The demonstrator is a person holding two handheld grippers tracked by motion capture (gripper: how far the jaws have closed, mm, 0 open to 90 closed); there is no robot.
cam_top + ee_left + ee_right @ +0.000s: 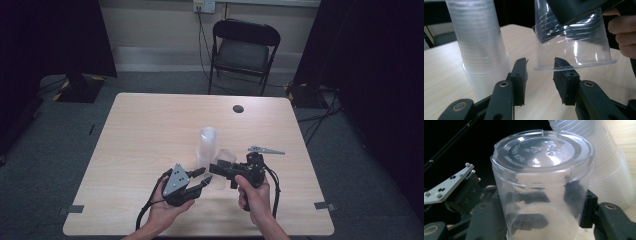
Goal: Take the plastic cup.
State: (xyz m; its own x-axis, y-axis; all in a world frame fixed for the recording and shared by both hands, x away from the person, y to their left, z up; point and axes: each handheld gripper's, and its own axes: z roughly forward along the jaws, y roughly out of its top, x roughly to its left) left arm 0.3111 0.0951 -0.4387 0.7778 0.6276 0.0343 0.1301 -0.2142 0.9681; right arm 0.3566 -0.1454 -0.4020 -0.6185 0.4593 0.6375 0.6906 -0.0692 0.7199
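Right gripper view: your right gripper (541, 220) pinches one upside-down clear cup (541, 182), probably separated from the stack (207, 145) at its 11 o'clock on the counter (150, 130); your left gripper (540, 72) waits, fingers spread.

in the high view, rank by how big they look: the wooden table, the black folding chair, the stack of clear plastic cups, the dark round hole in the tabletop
1. Light wooden table
2. Black folding chair, though it stands farther from the camera
3. Stack of clear plastic cups
4. Dark round hole in the tabletop
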